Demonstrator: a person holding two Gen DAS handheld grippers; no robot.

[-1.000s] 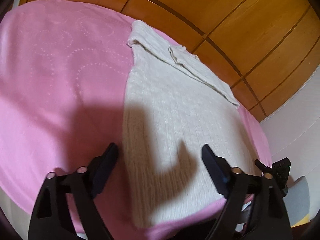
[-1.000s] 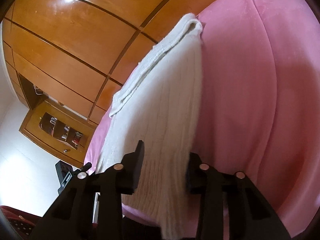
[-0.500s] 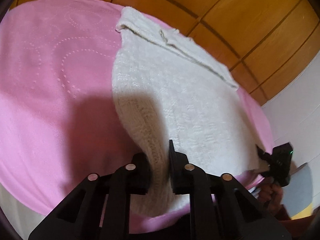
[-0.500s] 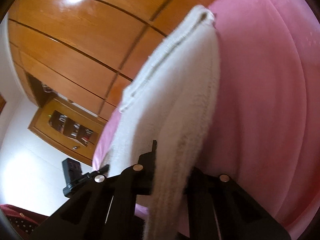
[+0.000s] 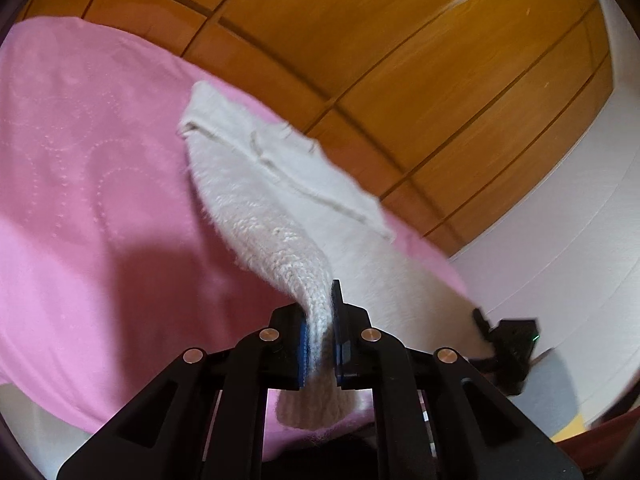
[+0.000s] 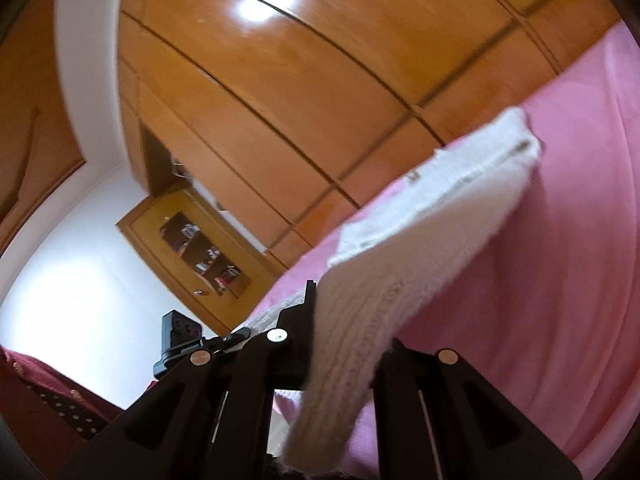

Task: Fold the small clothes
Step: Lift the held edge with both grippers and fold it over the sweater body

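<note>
A white knitted garment (image 5: pixel 256 184) lies on the pink bedspread (image 5: pixel 80 184), its far end folded over. My left gripper (image 5: pixel 320 336) is shut on the garment's near left corner, and the knit hangs in a twisted strip between the pads and below them. In the right wrist view the same garment (image 6: pixel 432 224) rises off the pink bedspread (image 6: pixel 560 240). There my right gripper (image 6: pixel 344 344) is shut on the near right corner, and the knit drapes over its fingers. The other gripper shows small at each view's edge.
Wooden wardrobe doors (image 5: pixel 400 60) stand just behind the bed. A white wall (image 5: pixel 580 200) is at the right in the left wrist view. A wooden shelf unit (image 6: pixel 192 252) hangs on the white wall at the left in the right wrist view.
Both grippers have closed on the near corners of the garment and risen. The near edge has come up off the bedspread, and the views have tilted up toward the wardrobe.
</note>
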